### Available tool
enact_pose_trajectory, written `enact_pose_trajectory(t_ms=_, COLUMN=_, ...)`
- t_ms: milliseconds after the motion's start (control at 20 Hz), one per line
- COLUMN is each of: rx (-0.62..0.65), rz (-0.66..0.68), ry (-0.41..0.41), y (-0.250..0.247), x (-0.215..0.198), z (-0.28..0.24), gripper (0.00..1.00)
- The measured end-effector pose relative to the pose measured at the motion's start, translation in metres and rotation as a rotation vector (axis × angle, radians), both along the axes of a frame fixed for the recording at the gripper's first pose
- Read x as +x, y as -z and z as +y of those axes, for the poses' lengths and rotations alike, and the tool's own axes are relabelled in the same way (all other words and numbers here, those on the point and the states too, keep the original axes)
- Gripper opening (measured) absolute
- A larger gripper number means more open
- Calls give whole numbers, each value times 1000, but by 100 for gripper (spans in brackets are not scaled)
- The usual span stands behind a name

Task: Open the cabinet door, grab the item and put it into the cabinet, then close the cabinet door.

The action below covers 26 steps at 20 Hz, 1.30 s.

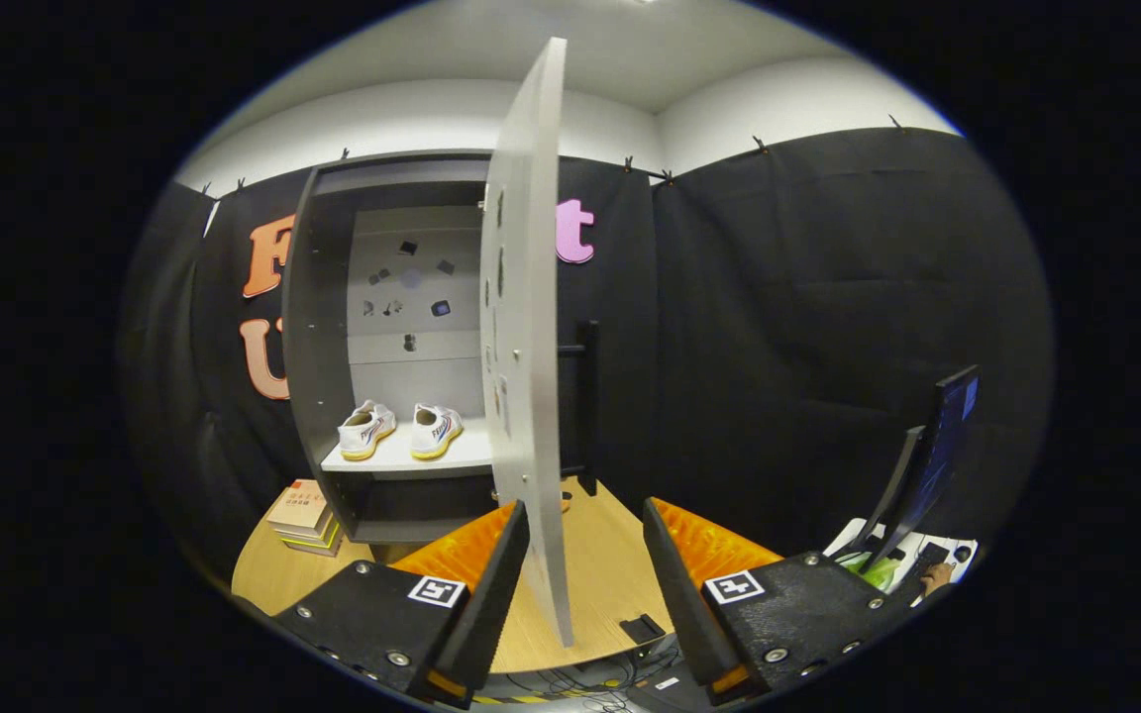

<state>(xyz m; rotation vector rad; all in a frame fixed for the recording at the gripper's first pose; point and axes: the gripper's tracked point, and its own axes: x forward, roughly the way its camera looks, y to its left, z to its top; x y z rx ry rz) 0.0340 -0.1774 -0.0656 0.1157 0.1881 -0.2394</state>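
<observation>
Cabinet door (528, 327) is standing swung out, edge-on toward the cam, w/ its lower edge sitting between the fingers of the gripper (585, 555), nearer the left one. Fingers are spread wide, gripping nothing; contact w/ the door can't be confirmed. Probable reason: door is being pushed to close. Shoes (398, 429) are resting on the shelf (402, 458) inside the cabinet (318, 327), well beyond the fingers, left of the door.

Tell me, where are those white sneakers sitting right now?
The white sneakers sit side by side on the shelf inside the cabinet, beyond the open door that stands edge-on between the open gripper's fingers.
</observation>
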Motion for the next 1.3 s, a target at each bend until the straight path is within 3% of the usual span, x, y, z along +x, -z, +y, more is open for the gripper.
enact_pose_trajectory(t_ms=300, rx=56, rz=-5, ry=-15, y=17, x=39, z=-26, gripper=76)
enact_pose_trajectory(t_ms=900, rx=8, rz=-20, ry=-48, y=14, x=35, z=2, gripper=75)
enact_pose_trajectory(t_ms=1100, rx=17, rz=-31, ry=-113, y=11, x=33, z=37, gripper=75)
enact_pose_trajectory(t_ms=1300, rx=27, rz=-47, ry=-232, y=3, x=42, z=88, gripper=75)
